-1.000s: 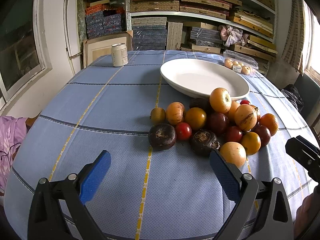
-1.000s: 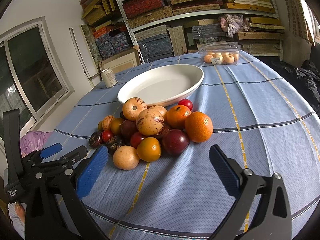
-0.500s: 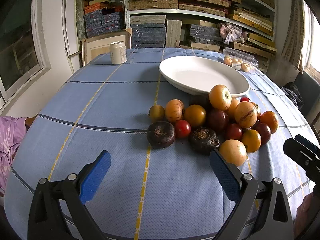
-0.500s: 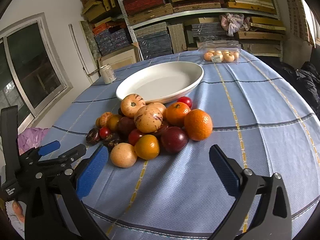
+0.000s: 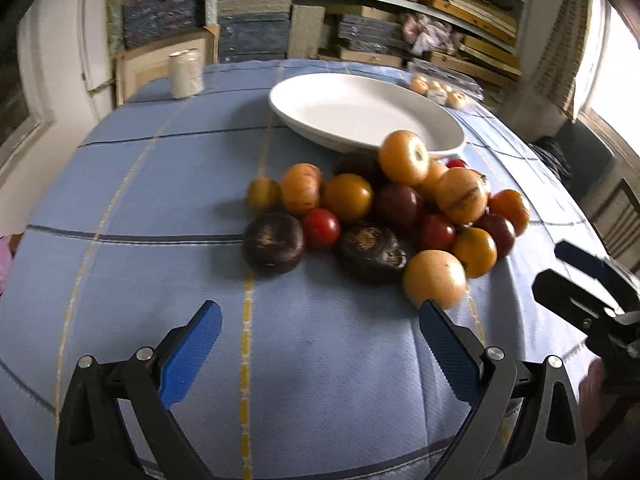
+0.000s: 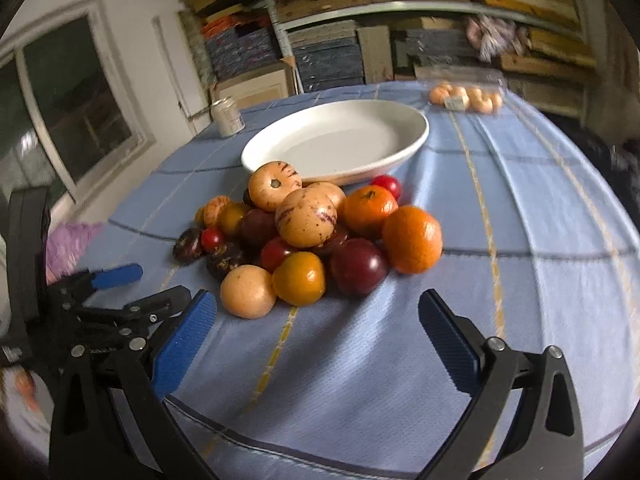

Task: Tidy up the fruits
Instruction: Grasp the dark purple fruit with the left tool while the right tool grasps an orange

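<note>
Fruits point(image 6: 308, 236), a mixed orange, red and dark-purple heap, all lie on the blue cloth; white oval ceramic dish point(image 6: 416, 136) holds nothing; left gripper point(image 5: 320, 344) and right gripper point(image 6: 318, 332) gape wide, carrying nothing.

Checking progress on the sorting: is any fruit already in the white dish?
No, the white dish is bare inside, and the fruit pile sits on the tablecloth in front of it.

Shelves point(image 6: 420, 8) crammed with stacked boards and bundles fill the far wall. A white-framed window point(image 6: 76, 112) sits in the pale left wall — daylight also enters at the right, by a striped curtain point(image 5: 556, 52). A blue checked tablecloth point(image 5: 160, 168) covers the round table.
</note>
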{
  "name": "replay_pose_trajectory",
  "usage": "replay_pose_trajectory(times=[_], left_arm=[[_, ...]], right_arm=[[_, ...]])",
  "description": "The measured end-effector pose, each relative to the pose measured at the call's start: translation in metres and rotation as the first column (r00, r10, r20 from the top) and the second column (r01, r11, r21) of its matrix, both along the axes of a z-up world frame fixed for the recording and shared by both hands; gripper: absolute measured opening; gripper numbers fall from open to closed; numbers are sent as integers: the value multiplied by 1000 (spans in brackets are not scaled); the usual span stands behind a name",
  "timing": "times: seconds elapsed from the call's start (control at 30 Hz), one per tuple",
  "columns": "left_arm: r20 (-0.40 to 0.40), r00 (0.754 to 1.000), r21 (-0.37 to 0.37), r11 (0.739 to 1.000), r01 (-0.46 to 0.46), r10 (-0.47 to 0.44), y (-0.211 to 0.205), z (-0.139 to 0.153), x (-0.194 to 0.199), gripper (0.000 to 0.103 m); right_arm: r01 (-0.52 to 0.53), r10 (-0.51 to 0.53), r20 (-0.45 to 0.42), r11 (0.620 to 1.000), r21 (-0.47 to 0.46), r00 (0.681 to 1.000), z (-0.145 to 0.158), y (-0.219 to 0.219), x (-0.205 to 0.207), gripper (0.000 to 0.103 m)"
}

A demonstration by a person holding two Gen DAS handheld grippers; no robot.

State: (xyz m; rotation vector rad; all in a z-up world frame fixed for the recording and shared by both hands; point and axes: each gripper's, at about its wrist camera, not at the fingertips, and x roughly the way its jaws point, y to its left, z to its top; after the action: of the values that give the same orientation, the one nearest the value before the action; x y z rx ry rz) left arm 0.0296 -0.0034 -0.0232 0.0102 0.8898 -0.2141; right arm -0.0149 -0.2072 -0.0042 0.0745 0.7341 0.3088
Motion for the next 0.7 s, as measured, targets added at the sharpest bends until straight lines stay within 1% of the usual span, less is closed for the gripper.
replay_pose_trajectory(times=[0.03,0.07,0.1,0.17,0.2,0.23,0.3,0.33,0.37,0.43,0.47,0.6,0.7], left_arm=[[6,1000,4,1000,14,-14,-2,1,1,100],[22,999,22,999,35,-36,-4,2,1,100],[39,998,39,998,46,-47,-6,4,0,100],[89,995,84,996,40,-48,-5,8,2,100],[111,993,92,995,32,-42,0,10,5,100],[111,993,81,996,34,-43,5,10,7,100],[74,996,38,998,49,-52,18,5,17,100],[61,997,32,999,43,-45,22,3,20,100],[46,998,27,999,30,-31,26,1,24,100],[1,1000,-7,1000,22,-22,32,-5,32,100],[-8,1000,-16,1000,20,-21,34,-6,35,100],[34,999,26,999,-22,21,37,-1,39,100],[29,999,31,999,-23,22,36,-3,43,100]], right_arm=[[-7,8,16,999,-40,1000,2,2,1,99],[-16,20,39,995,-94,999,6,5,2,99],[-19,26,56,992,-126,998,9,6,4,99],[-26,40,90,987,-157,995,15,7,8,97],[-31,47,99,988,-153,994,16,8,11,97],[-35,51,111,989,-142,993,17,7,12,97],[-34,47,134,995,-96,990,14,3,16,95],[-35,45,138,997,-73,989,11,2,17,92],[-38,46,128,997,-61,991,6,0,19,82],[-42,50,119,997,-70,992,5,-1,20,67],[-30,38,129,998,-59,991,7,-4,19,67],[-12,14,114,1000,-18,993,8,-14,22,67],[-5,5,117,1000,1,993,9,-18,21,68]])
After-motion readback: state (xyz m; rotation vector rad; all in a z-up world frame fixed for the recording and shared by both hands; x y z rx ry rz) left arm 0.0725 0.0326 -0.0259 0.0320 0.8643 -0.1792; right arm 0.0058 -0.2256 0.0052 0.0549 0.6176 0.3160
